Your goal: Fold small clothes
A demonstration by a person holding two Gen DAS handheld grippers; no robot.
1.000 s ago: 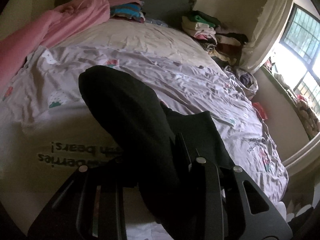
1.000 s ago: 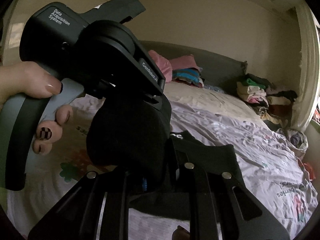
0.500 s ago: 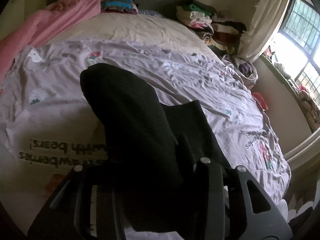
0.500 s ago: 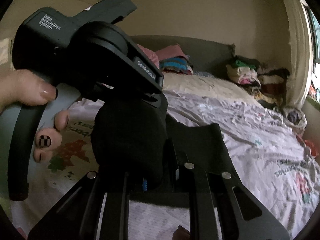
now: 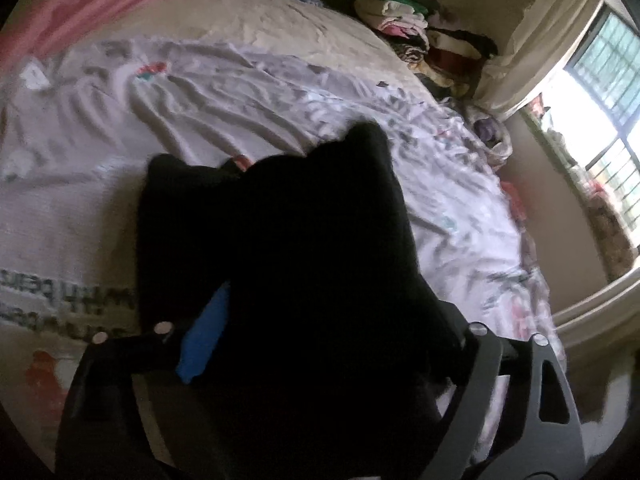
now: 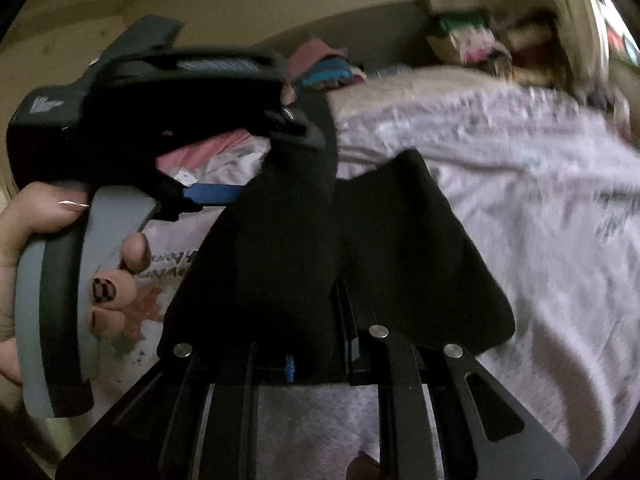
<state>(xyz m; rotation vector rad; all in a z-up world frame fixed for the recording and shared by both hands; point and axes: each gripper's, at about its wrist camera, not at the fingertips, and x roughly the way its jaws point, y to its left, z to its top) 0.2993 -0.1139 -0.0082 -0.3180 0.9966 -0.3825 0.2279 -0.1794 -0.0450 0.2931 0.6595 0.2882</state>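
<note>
The right wrist view alone showed the left gripper [image 6: 256,188] from outside, held by the person's left hand [image 6: 48,256] with patterned nails. Its jaws were spread: a blue-padded finger [image 6: 212,193] stood clear to one side while the black garment [image 6: 320,264] ran past it.

The left wrist view gave a wider look at the bed [image 5: 260,92] in its printed sheet, with a pink blanket [image 5: 80,8] at the head, a stack of folded clothes [image 5: 420,28] in the far corner and a window [image 5: 600,112] to the right. There the black garment [image 5: 304,264] covered most of the left gripper [image 5: 320,344], so one blue pad [image 5: 202,340] showed and the opposite finger was hidden.

The garment hung above the sheet, draped from the left gripper down to the right gripper [image 6: 316,360]. The right jaws were closed, pinching the cloth's lower edge between them, and a flap spread out over the right-hand finger.
</note>
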